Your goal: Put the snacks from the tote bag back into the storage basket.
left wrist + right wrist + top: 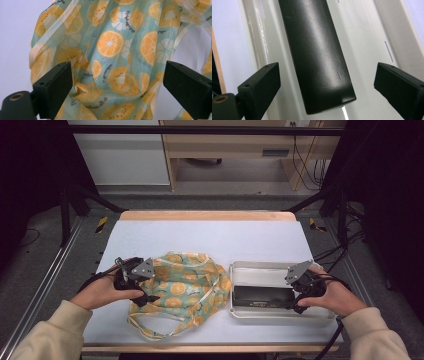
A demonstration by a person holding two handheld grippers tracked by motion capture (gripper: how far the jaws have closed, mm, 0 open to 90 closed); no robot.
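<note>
L gripper (145, 296) is held wide open at the L edge of the fruit-print bag (182, 287); in the left gripper view the jaws are seen spread far apart w/ the crumpled cloth (112, 60) betw. them, nothing pinched; whether the tips touch the fabric can't be told. R gripper (295, 306) is likewise held wide open over the R end of the black case (262, 296); in the right gripper view the rounded end of the case (319, 62) is seen betw. the spread jaws, apart from both. The bag is laid rumpled on the white table top (210, 237), L of centre, its pale handles (150, 325) looped toward the near edge; orange and kiwi slices are printed on a teal ground. The case is laid lengthwise in a shallow white tray (265, 268), along its near side; the tray is set just beside the bag, on its R. Each gripper is gripped by a hand, L hand (100, 292) and R hand (337, 297), w/ beige sleeves (47, 332) seen at the bottom of the high view.
</note>
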